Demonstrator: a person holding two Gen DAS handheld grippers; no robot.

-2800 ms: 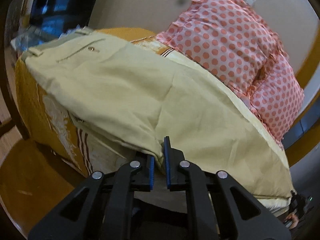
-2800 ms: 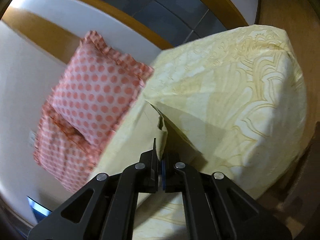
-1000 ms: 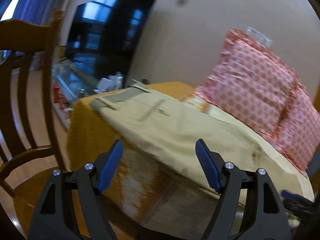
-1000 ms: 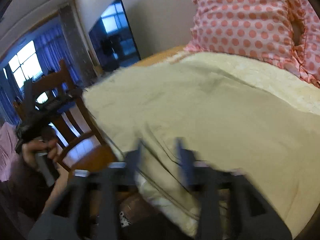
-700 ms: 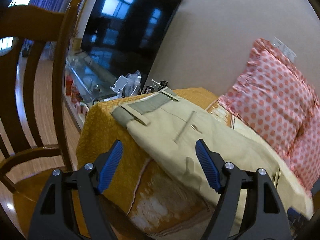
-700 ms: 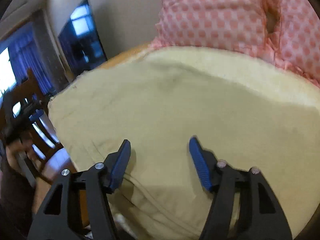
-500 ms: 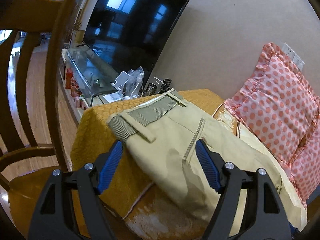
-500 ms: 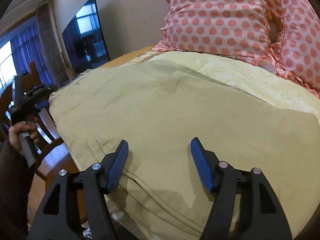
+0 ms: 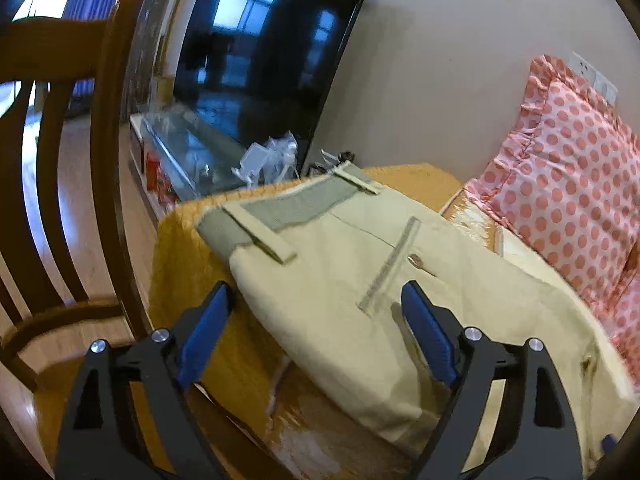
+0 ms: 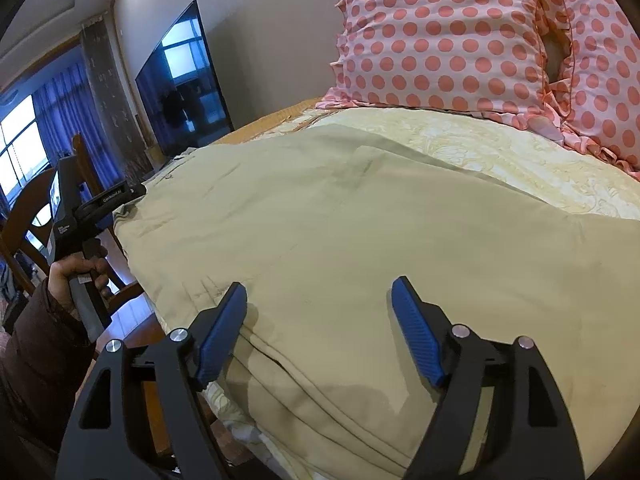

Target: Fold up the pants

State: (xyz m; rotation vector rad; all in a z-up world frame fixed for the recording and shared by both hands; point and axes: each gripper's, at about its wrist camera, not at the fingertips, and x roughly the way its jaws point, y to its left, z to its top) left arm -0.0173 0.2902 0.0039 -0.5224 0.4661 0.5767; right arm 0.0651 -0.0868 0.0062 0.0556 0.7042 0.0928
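**A:** Start at the tools. What are they doing?

**B:** The left gripper (image 9: 316, 328) has its jaws spread wide with nothing between them, and it hangs just short of the waistband (image 9: 280, 210) end of the pants (image 9: 360, 300). The right gripper (image 10: 320, 320) is spread the same way, empty, poised over the other end of the cloth near the stacked edges just below its fingers.

**A:** And the pants themselves?

**B:** Straight ahead of both tools, lying long across the bedspread (image 9: 188, 248). From the right wrist view the cloth (image 10: 340, 216) runs away from the gripper toward the left one, which shows at the far end (image 10: 108, 204) in the person's hand (image 10: 76, 272). Beyond the pants, off to the right, stand the polka-dot pillows (image 10: 440, 36).

**A:** So how far along?

**B:** My guess is one fold is in: the legs appear laid one over the other (several layered edges show beneath the right fingers), and the back pocket (image 9: 394, 264) faces up. The crosswise folds, hem toward waist, look not yet done, since the garment lies at full length.

**A:** Neither tool touching cloth?

**B:** Close, but I cannot tell contact for certain.
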